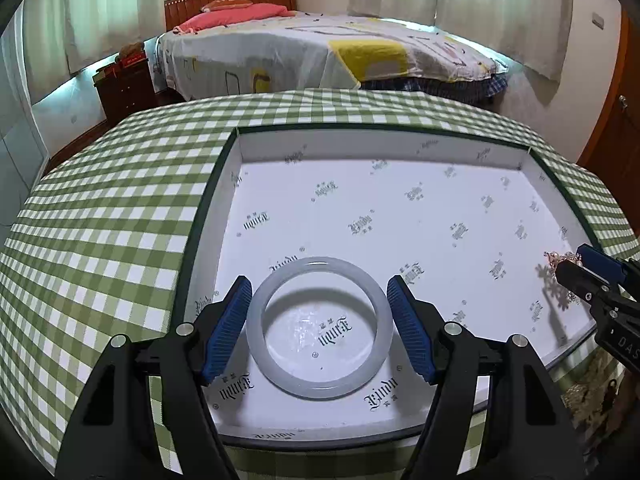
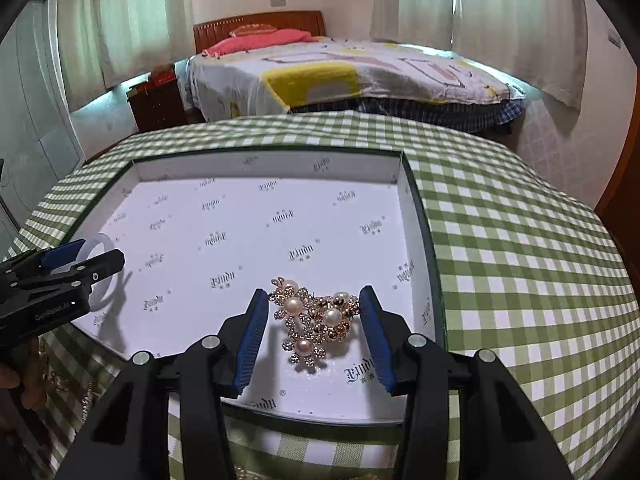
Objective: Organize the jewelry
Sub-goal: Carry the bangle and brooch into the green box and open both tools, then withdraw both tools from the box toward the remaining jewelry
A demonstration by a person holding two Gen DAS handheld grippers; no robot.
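Note:
A shallow tray [image 1: 236,168] lined with white printed paper lies on the green checked tablecloth [image 1: 100,240]. My left gripper [image 1: 319,284] is shut on a pale white bangle [image 1: 320,389], held flat just above the tray's near left part; its shadow falls below it. My right gripper [image 2: 313,294] is shut on a gold brooch with pearls [image 2: 316,320], held over the near right part of the tray [image 2: 412,208]. In the left wrist view the right gripper [image 1: 576,260] and brooch [image 1: 560,258] show at the right edge. The right wrist view shows the left gripper [image 2: 100,254] with the bangle [image 2: 102,240].
The tray's dark green rim stands a little above the cloth. The checked cloth [image 2: 520,260] stretches to the left and right of the tray. Behind the table are a bed [image 1: 320,52] and a dark nightstand [image 1: 124,84]. A hand [image 2: 12,380] shows at the lower left.

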